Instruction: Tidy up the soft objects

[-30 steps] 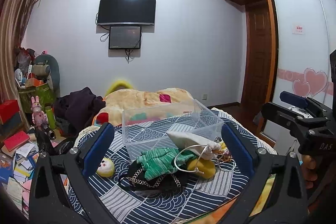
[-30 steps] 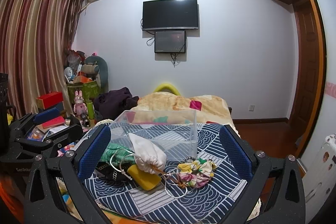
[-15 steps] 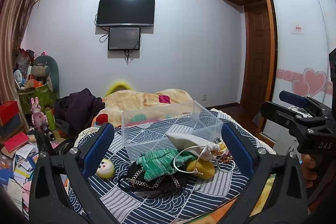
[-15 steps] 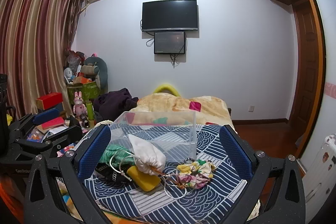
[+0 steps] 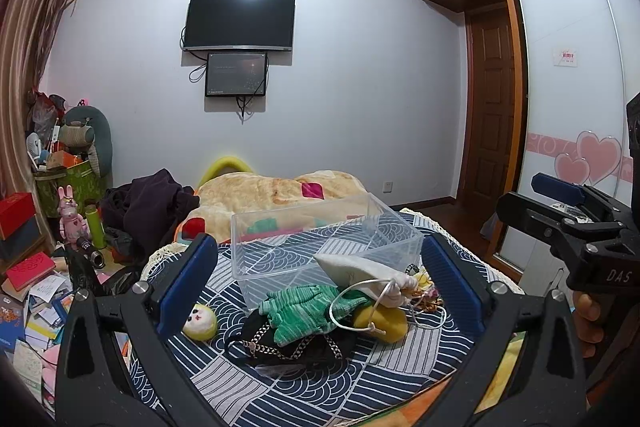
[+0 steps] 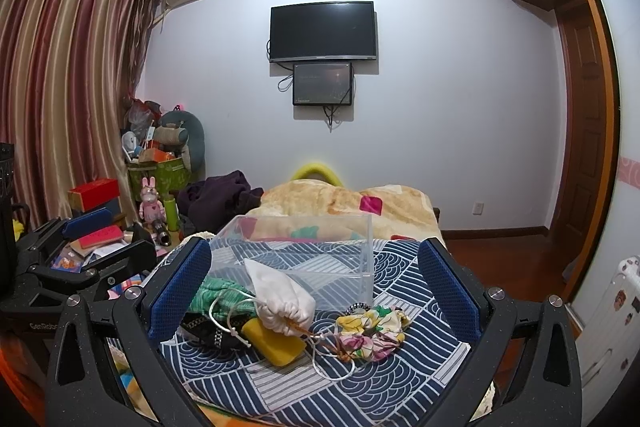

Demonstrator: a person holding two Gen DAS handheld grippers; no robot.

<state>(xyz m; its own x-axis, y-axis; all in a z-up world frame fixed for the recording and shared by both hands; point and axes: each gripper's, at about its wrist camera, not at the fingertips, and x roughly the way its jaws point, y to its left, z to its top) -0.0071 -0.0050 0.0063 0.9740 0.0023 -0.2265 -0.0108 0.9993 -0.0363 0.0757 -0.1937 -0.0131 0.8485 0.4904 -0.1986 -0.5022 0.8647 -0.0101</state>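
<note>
A clear plastic box (image 5: 320,247) (image 6: 304,247) stands on a navy patterned cloth (image 5: 280,383) (image 6: 400,367). In front of it lie a white drawstring pouch (image 5: 360,273) (image 6: 282,297), a yellow sponge (image 5: 380,319) (image 6: 278,345), a green knit piece (image 5: 304,309) (image 6: 212,293), a black chain-trimmed item (image 5: 288,343), a floral scrunchie (image 6: 372,327) and a small yellow face ball (image 5: 200,321). My left gripper (image 5: 320,291) is open and empty, short of the pile. My right gripper (image 6: 314,297) is open and empty too; it also shows in the left wrist view (image 5: 572,227).
A beige blanket (image 5: 280,187) lies behind the box. Dark clothes (image 5: 148,203) sit at its left. Books and boxes (image 5: 28,291) clutter the floor on the left. A wardrobe (image 5: 572,87) and a door (image 5: 490,107) are at the right.
Both views have shifted very slightly; the pile and the box lie as before. Both grippers remain open.
</note>
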